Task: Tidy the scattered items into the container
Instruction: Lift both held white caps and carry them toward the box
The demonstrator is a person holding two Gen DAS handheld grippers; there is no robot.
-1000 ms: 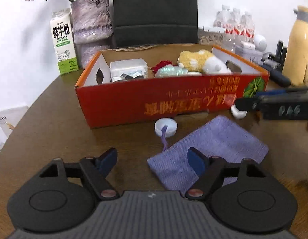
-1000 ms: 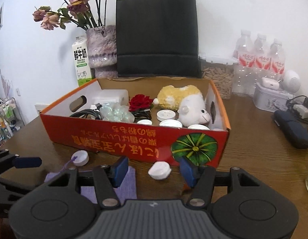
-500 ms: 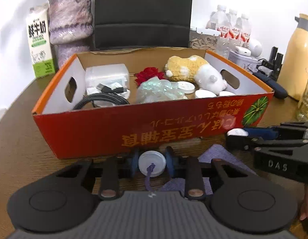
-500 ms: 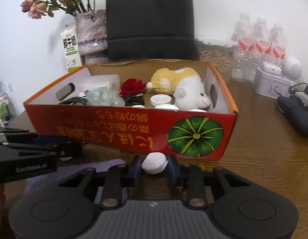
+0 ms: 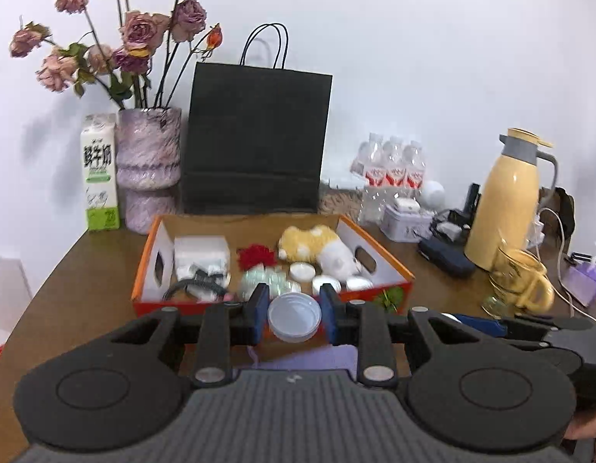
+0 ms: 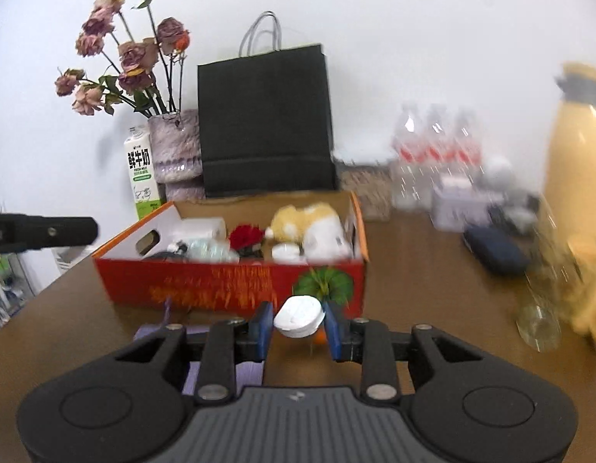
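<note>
Standing at the far left on the brown wood-grain table (image 5: 86, 270), a tall milk carton (image 5: 100, 171) of white and green card sits just beside a mottled purple vase (image 5: 148, 162) with a waisted, ribbed body and dried pink roses. Right of that a matte black paper bag (image 5: 255, 139) with thin cord handles rises behind the orange cardboard box (image 5: 151, 258), a shallow rectangular tray with cut-out hand slots. Inside it lie a clear plastic case, a black cable, a red fabric flower, a fluffy yellow-and-white plush toy (image 5: 317, 249) and several round white caps.

In front of the box's near wall, the left gripper (image 5: 294, 318) has its blue pads pressed on either side of a round, translucent white lid (image 5: 294, 318), held clear of the table above a woven lilac cloth (image 5: 317, 359). The right gripper (image 6: 298, 318) clamps a chunky white cap (image 6: 298, 316) the same way, before the box's green leaf print. Farther right stand shrink-wrapped water bottles (image 5: 392, 171) and a smooth cream-yellow thermos jug (image 5: 508, 208) with a grey lid.
</note>
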